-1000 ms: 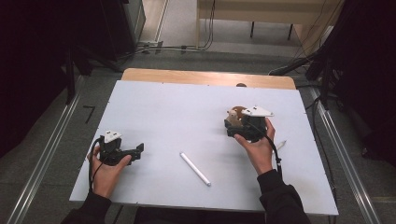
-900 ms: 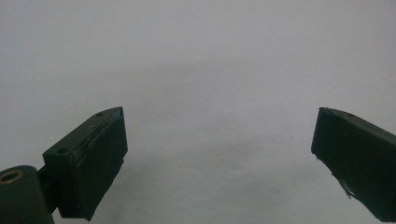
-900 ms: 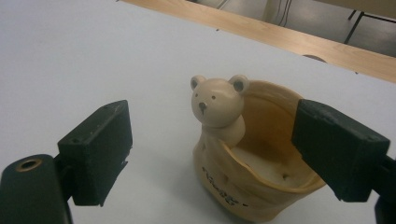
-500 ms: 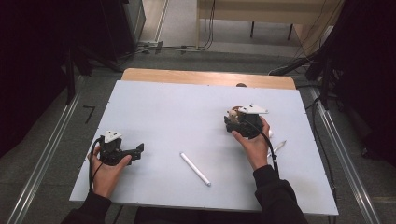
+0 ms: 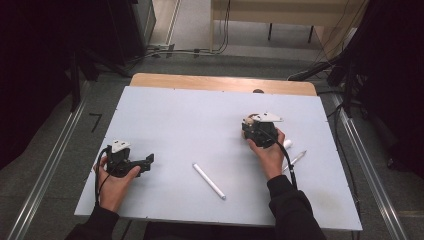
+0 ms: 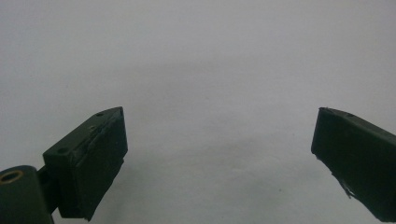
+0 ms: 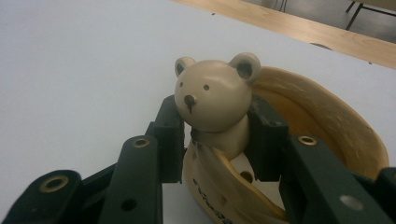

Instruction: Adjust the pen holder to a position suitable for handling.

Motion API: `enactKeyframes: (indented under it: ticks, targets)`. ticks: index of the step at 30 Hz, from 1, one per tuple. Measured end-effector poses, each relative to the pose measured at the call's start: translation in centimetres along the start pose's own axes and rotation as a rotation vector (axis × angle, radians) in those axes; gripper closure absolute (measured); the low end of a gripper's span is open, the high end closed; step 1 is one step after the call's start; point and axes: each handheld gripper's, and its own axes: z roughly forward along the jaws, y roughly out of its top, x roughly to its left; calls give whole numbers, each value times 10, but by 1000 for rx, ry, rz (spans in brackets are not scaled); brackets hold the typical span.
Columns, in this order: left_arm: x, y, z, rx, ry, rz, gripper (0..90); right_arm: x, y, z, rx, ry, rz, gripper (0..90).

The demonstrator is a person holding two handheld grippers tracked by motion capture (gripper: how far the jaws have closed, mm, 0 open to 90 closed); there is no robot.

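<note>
Right tool clenched on bear figure, left tool spread wide over bare table

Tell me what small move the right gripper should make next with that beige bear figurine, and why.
Probably lift it slightly. The right gripper has its jaws shut on the beige bear figurine below its head, with the tan curved piece just behind it. The left gripper sits open above the bare white table.
</note>
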Motion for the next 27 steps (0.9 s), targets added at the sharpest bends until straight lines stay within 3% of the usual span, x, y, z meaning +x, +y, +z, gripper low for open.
enactKeyframes:
  ticks: [7,9,18,27]
  targets:
    - [-1,0,0,-3,-2,-3,40,0,0,-1,3,8,-1,598]
    - [-1,0,1,0,-2,-3,40,3,0,-2,0,37,-1,599]
    - [-1,0,0,2,-5,2,40,37,2,-3,1,120,-26,600]
    - [-2,0,0,1,-8,3,40,71,5,0,5,172,-74,599]
